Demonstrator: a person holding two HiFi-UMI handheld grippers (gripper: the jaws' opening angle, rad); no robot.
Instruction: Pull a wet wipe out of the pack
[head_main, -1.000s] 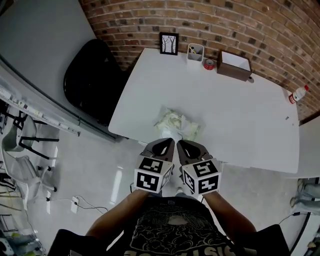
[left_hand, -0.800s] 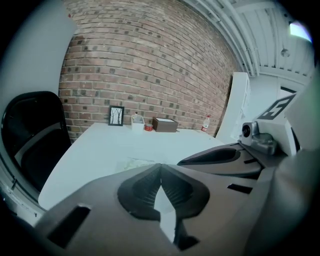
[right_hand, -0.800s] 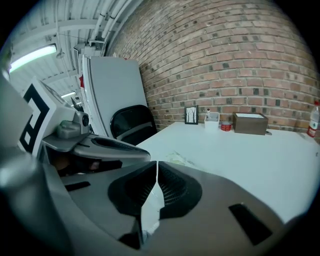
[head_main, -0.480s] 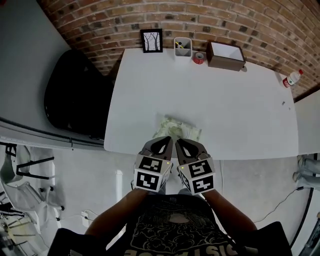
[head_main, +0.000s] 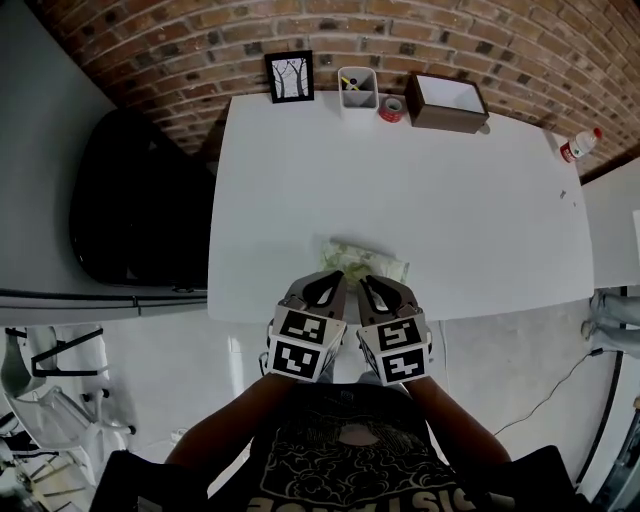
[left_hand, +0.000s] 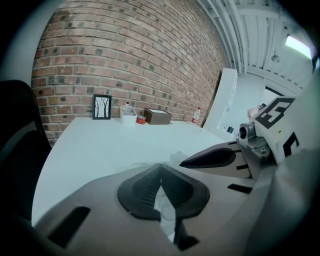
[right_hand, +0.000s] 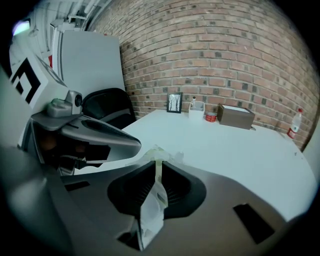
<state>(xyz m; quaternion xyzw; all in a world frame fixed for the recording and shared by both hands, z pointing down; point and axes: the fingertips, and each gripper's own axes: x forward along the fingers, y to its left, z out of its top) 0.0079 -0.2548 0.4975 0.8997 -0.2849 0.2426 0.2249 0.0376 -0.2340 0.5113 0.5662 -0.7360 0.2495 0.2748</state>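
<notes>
The wet wipe pack (head_main: 365, 262) lies at the near edge of the white desk (head_main: 400, 170), roughly midway along it, a crumpled, pale green, soft pouch. Both grippers sit side by side just near of it. The right gripper (right_hand: 158, 162) has its jaws pressed together on a thin flap of the pack's film (right_hand: 151, 210), which hangs down behind the tips. The left gripper (left_hand: 160, 167) also has its jaws closed at the tips, and the pale sliver behind them looks like more of that film, though less plainly. The pack looks light and floppy, so it will probably lift or slide rather than resist a pull. Its film is likely slick and thin, easy to tear or slip from a pinch. A sound hold seems to be one gripper pinning the pouch by its edge seam while the other takes the damp, limp wipe at the opening.
</notes>
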